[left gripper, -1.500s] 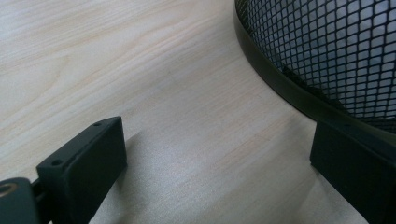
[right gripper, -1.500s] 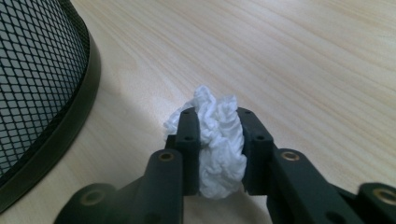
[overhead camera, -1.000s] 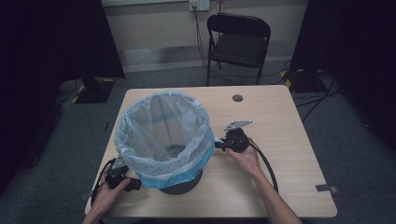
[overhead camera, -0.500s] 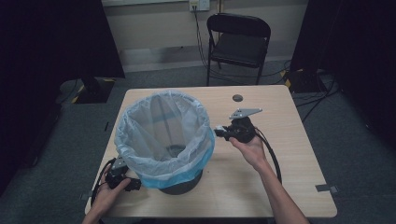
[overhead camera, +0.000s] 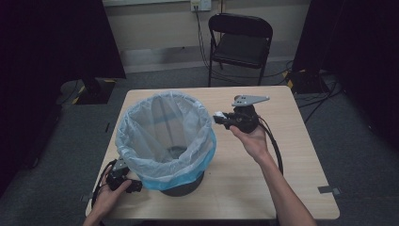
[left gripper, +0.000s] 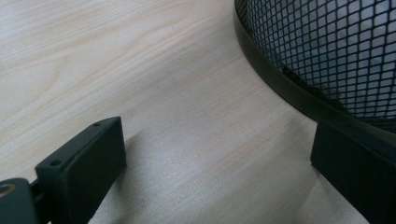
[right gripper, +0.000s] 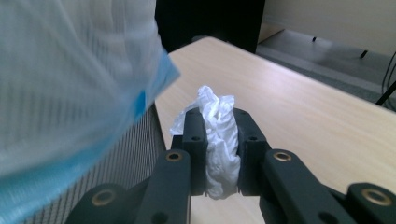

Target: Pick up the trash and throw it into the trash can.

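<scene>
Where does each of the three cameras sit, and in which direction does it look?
High view: above the person's side, looking forward and down on the table; both forearms, left gripper and right gripper show.
Left gripper view: on the left gripper, low over the table, facing the mesh bin; its spread black jaws show.
Right gripper view: on the right gripper, beside the blue bag; jaws pinch crumpled white paper.
Shared: all views show the bin and the tabletop.

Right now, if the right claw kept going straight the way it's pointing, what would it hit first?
Most likely the bin bag near the rim of the bin. The right claw, shut on a crumpled tissue, points at it from close by, though depth is hard to judge.
</scene>
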Tool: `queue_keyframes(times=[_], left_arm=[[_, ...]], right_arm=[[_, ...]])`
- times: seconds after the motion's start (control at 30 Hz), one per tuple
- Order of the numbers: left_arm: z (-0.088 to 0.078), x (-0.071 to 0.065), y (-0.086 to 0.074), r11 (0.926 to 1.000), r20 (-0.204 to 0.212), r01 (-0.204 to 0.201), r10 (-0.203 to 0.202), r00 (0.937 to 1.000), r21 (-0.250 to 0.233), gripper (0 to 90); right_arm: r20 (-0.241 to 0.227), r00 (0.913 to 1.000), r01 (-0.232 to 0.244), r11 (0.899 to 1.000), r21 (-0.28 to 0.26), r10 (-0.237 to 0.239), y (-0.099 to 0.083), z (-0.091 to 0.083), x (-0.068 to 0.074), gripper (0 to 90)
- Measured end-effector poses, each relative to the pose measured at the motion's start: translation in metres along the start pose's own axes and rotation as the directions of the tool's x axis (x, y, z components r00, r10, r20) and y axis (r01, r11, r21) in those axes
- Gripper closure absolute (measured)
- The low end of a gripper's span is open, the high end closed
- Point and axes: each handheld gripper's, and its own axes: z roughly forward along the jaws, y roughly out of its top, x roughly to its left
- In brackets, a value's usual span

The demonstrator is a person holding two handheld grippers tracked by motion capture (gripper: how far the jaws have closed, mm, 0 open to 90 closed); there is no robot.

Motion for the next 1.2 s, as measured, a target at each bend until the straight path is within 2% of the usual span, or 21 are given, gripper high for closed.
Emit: queue_keyframes(times=[0.23, 0.4, 0.57, 0.67, 0.7, 0.8, 0.9, 0.97, 1.03, 1.1, 1.13, 1.2], left_arm=[[0.0, 0.0, 0.0, 1.0, 0.0, 0.0, 0.0, 1.0, 0.0, 2.6], [0.0, 0.0, 0.0, 1.0, 0.0, 0.0, 0.0, 1.0, 0.0, 2.6], [0.0, 0.0, 0.0, 1.0, 0.0, 0.0, 0.0, 1.0, 0.0, 2.6], [0.0, 0.0, 0.0, 1.0, 0.0, 0.0, 0.0, 1.0, 0.0, 2.5], [0.0, 0.0, 0.0, 1.0, 0.0, 0.0, 0.0, 1.0, 0.0, 2.6], [0.0, 0.0, 0.0, 1.0, 0.0, 0.0, 0.0, 1.0, 0.0, 2.6], [0.0, 0.0, 0.0, 1.0, 0.0, 0.0, 0.0, 1.0, 0.0, 2.6], [0.0, 0.0, 0.0, 1.0, 0.0, 0.0, 0.0, 1.0, 0.0, 2.6], [0.0, 0.0, 0.0, 1.0, 0.0, 0.0, 0.0, 1.0, 0.0, 2.5], [0.0, 0.0, 0.0, 1.0, 0.0, 0.0, 0.0, 1.0, 0.0, 2.6], [0.0, 0.0, 0.0, 1.0, 0.0, 0.0, 0.0, 1.0, 0.0, 2.6], [0.0, 0.0, 0.0, 1.0, 0.0, 0.0, 0.0, 1.0, 0.0, 2.6]], right_arm=[[0.006, 0.9996, 0.027, 0.998, -0.049, -0.026, 0.033, -0.01, 0.002, 77.9], [-0.04, 0.9988, 0.027, 0.996, -0.081, -0.03, 0.054, -0.015, 0.007, 77.8], [-0.068, 0.995, 0.065, 0.991, -0.115, -0.073, 0.075, -0.019, 0.025, 77.7], [-0.057, 0.9927, 0.101, 0.99, -0.095, -0.106, 0.083, -0.016, 0.037, 77.5], [-0.076, 0.9904, 0.108, 0.989, -0.1, -0.116, 0.086, -0.016, 0.043, 77.6], [-0.091, 0.9866, 0.124, 0.985, -0.121, -0.135, 0.092, -0.018, 0.054, 77.5], [-0.152, 0.9768, 0.133, 0.983, -0.124, -0.151, 0.098, -0.017, 0.065, 77.5], [-0.214, 0.965, 0.127, 0.984, -0.121, -0.151, 0.099, -0.014, 0.071, 77.4], [-0.252, 0.9548, 0.134, 0.985, -0.11, -0.158, 0.099, -0.011, 0.078, 76.9], [-0.271, 0.9467, 0.156, 0.984, -0.089, -0.175, 0.098, -0.006, 0.084, 75.6], [-0.271, 0.946, 0.162, 0.984, -0.081, -0.178, 0.098, -0.004, 0.086, 73.9], [-0.28, 0.9434, 0.167, 0.984, -0.065, -0.178, 0.098, -0.001, 0.089, 65.4]])
